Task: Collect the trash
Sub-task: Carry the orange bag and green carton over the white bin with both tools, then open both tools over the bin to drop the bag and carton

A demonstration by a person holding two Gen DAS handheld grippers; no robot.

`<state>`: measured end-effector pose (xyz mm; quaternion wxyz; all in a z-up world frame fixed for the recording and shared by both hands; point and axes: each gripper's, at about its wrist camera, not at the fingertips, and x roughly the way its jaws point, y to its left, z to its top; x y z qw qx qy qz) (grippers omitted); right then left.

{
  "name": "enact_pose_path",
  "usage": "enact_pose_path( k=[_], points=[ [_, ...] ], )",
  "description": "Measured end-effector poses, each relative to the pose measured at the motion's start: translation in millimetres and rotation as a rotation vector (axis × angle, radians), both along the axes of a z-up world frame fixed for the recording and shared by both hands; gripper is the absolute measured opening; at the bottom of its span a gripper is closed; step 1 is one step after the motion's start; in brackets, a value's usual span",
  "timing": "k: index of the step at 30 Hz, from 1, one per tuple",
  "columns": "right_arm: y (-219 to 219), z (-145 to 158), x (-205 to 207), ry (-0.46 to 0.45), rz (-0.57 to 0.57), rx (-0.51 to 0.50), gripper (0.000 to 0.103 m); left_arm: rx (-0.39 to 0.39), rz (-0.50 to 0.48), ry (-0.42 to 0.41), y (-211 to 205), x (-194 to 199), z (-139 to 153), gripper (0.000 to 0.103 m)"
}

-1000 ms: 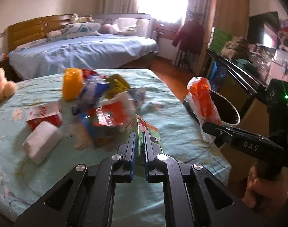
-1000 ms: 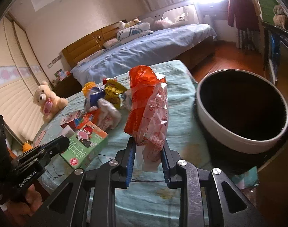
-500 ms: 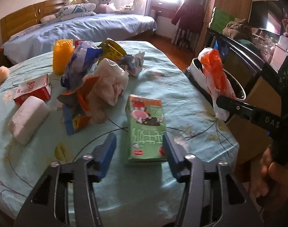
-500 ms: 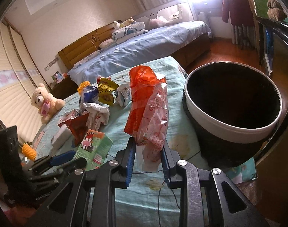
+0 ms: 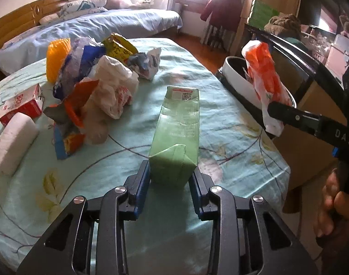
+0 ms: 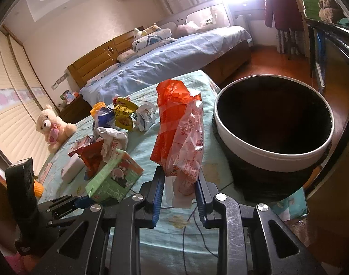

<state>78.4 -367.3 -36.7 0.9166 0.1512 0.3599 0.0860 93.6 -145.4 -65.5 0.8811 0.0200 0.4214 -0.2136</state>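
Trash is held in both grippers: the green carton point(image 5: 176, 137) is clamped at its near end by the left gripper point(image 5: 171, 181), whose jaws have just been closing, its long axis pointing straight ahead. The orange bag point(image 6: 179, 133) is pinched upright in the right gripper point(image 6: 179, 194), with the bin point(image 6: 273, 123) just ahead to its right.

Matt green paper carton point(image 5: 176, 123), crinkly glossy orange plastic bag point(image 6: 179, 133), soft printed cloth table cover point(image 5: 220, 119) (faintly creased), smooth white plastic rim on the black bin point(image 6: 273, 160), fluffy plush bear point(image 6: 52, 128), polished wood headboard point(image 6: 96, 57) at the far side.
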Motion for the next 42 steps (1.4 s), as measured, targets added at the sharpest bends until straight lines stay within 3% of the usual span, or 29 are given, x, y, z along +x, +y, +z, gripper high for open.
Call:
enact_pose_path(
  k=[7,22,42],
  points=[
    [-10.6,2.6,-2.7,-0.005,-0.021,-0.001,0.026,-0.008,-0.035,-0.049,-15.2,2.6,14.4,0.031],
    [-70.8,8.8,1.1,0.000,-0.161,-0.020,0.026,0.010,-0.179,-0.110,-99.1,28.3,40.1,0.031],
    [-113.4,7.8,28.9,0.017,-0.234,-0.057,0.026,0.018,-0.248,-0.083,-168.5,63.4,50.3,0.031]
  ],
)
